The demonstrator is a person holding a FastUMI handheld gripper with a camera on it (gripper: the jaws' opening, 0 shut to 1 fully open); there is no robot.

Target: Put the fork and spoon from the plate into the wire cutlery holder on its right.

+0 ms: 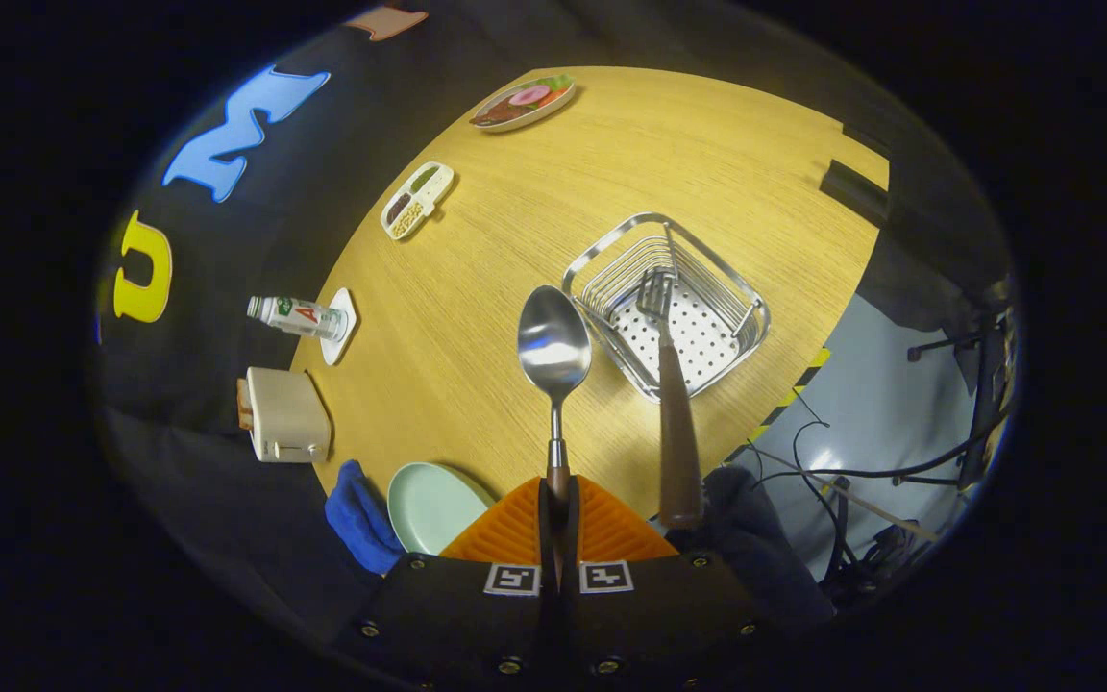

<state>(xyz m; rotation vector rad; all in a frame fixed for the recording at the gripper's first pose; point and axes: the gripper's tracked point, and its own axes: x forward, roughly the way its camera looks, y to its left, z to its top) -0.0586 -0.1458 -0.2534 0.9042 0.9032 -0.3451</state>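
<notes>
Gripper view: claw (558, 524) clenched on the brown handle of a polished steel spoon (554, 351), both fingers pressing it low on the handle. Bowl of the spoon points forward, held above the light wood counter (515, 221), just to the left of the square wire cutlery holder with a perforated base (669, 306).

Steel fork with a brown wooden handle (671, 404) already stands tines-down in the holder, handle leaning back toward the claw over the near rim. Pale green round plate (433, 505) sits just left of the fingers, beside a blue cloth (359, 517); the part that shows carries no cutlery.

Judgement: fork done, spoon in transit, roughly past halfway.

Risks:
- Spoon is gripped near the handle end, so it may pivot or slip between the fingers when tilted.
- Bowl could catch the holder's rim wire or knock the leaning fork handle, tipping the fork out.
- The holder looks light and could slide if struck.

Hard to make out: plate is partly cut off by the fingers; exact contact on the spoon handle is hidden between them; height of spoon above counter unclear.
</notes>
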